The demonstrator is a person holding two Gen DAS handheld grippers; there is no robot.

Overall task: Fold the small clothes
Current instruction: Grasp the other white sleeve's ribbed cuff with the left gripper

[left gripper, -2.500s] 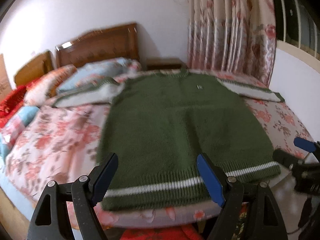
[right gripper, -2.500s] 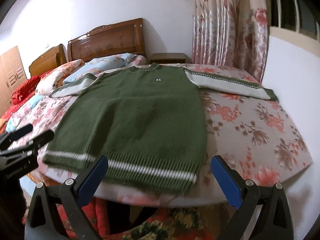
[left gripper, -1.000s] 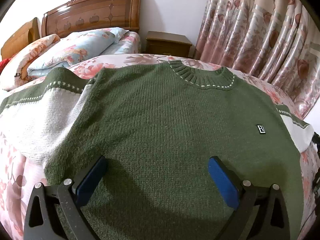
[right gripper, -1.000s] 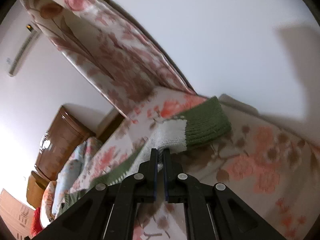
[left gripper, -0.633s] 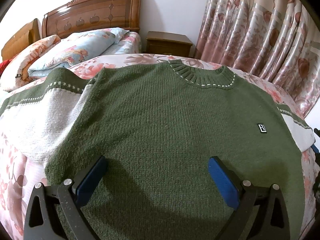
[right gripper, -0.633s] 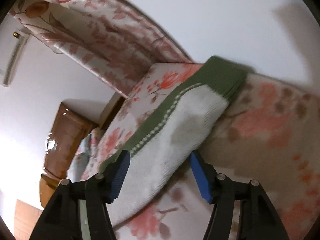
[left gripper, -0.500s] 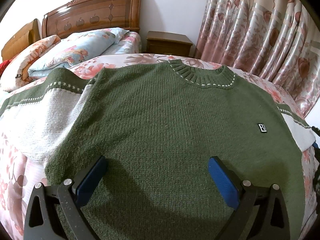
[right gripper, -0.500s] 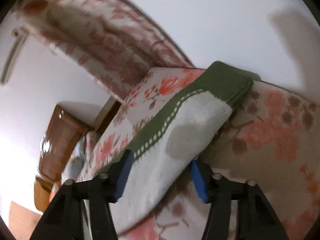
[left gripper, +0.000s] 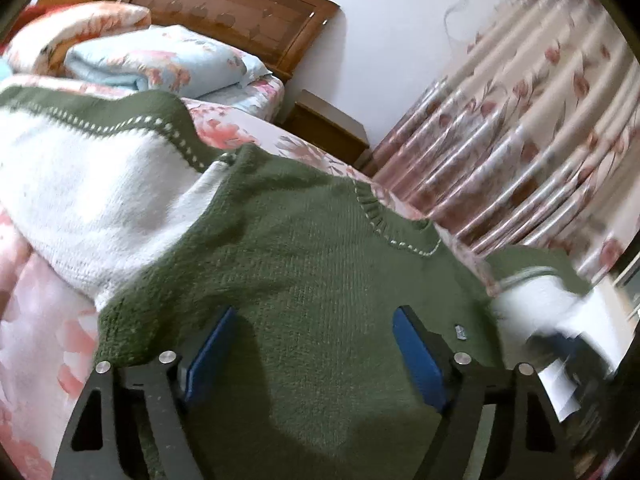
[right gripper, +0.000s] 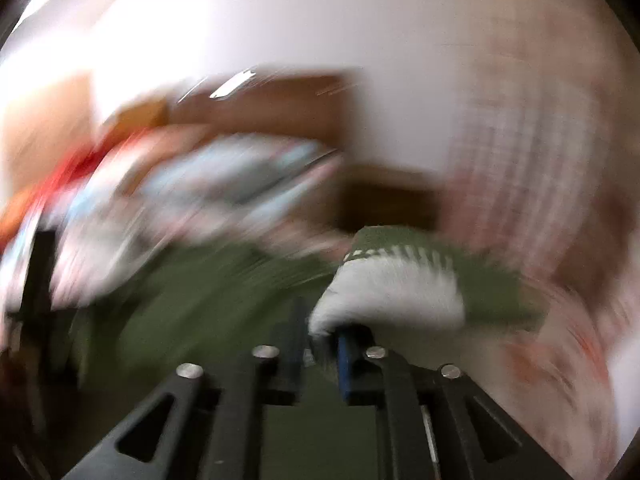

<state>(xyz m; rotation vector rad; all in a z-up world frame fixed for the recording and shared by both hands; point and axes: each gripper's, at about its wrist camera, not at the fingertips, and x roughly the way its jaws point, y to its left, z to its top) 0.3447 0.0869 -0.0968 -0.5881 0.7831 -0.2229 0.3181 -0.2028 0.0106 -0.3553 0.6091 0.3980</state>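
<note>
Sweater (left gripper: 320, 292) lies flat on your floral bedspread (left gripper: 36, 320), but its right sleeve (right gripper: 392, 292), resting out on the bed half a second ago, is now pinched at the cuff by your right gripper (right gripper: 320, 344) and lifted over the green body. Your left gripper (left gripper: 308, 352) has swung nearer the white left sleeve (left gripper: 92, 200); its jaws, just narrowing, remain spread above the knit, gripping nothing. Beyond stand pillows (left gripper: 160, 60) and headboard (left gripper: 240, 12).

Both wrist views sit low over the sweater (left gripper: 320, 280), facing the headboard (left gripper: 240, 12) and curtain (left gripper: 520, 140).
</note>
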